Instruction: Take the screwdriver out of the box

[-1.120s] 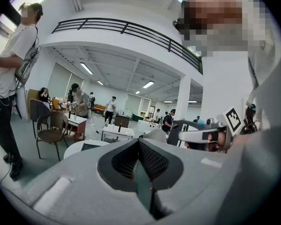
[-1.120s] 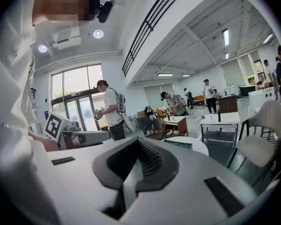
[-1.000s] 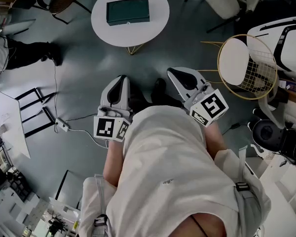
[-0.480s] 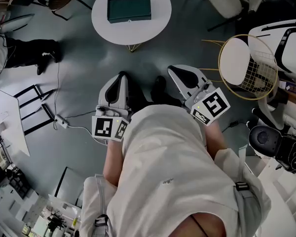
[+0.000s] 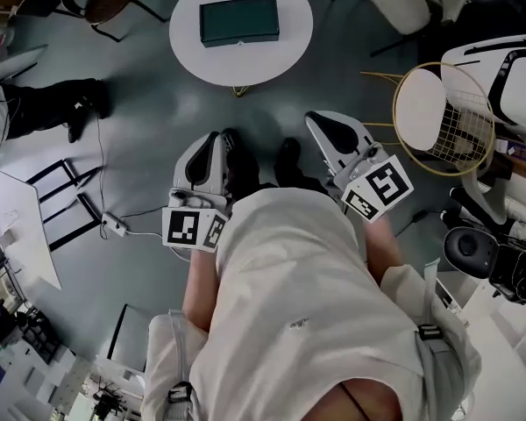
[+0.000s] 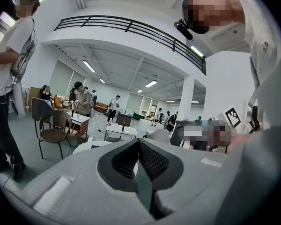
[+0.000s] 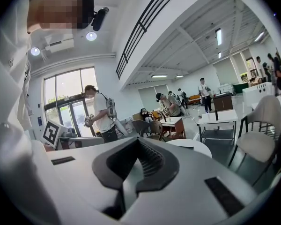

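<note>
Facing the green box (image 5: 239, 21), left hand-held gripper (image 5: 214, 144) and right hand-held gripper (image 5: 323, 123) sit closed, empty.

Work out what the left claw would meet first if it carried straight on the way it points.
Probably the round white table bearing the green box; nothing shows in between, though depth is unclear.

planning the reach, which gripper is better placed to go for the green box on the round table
Left, probably: the left gripper lines up closer with the box; the right gripper sits further aside. Both jaws shut, empty.
</note>
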Demonstrator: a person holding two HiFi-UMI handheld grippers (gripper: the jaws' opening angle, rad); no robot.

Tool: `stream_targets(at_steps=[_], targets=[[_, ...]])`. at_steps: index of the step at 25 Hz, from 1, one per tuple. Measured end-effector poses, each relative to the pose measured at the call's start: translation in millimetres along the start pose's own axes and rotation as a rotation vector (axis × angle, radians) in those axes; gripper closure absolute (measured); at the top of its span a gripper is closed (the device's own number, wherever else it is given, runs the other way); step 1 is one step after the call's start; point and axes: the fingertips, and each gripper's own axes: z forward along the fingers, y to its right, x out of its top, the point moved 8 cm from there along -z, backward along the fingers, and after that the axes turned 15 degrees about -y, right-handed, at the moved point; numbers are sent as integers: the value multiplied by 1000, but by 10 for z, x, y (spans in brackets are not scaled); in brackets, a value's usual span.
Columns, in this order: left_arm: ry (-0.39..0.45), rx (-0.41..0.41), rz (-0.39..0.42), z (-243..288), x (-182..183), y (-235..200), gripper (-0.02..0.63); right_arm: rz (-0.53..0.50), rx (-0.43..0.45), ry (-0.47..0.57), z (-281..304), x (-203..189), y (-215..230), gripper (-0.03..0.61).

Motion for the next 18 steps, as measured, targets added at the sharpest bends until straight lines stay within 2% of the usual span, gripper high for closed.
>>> stream_targets(at_steps=[8, 18], targets=[[13, -63, 33, -8, 212, -586, 603, 34, -83, 23, 395, 217, -235, 572], [-10, -154, 76, 104, 360, -1346, 603, 61, -175, 15, 991, 448, -506, 572]])
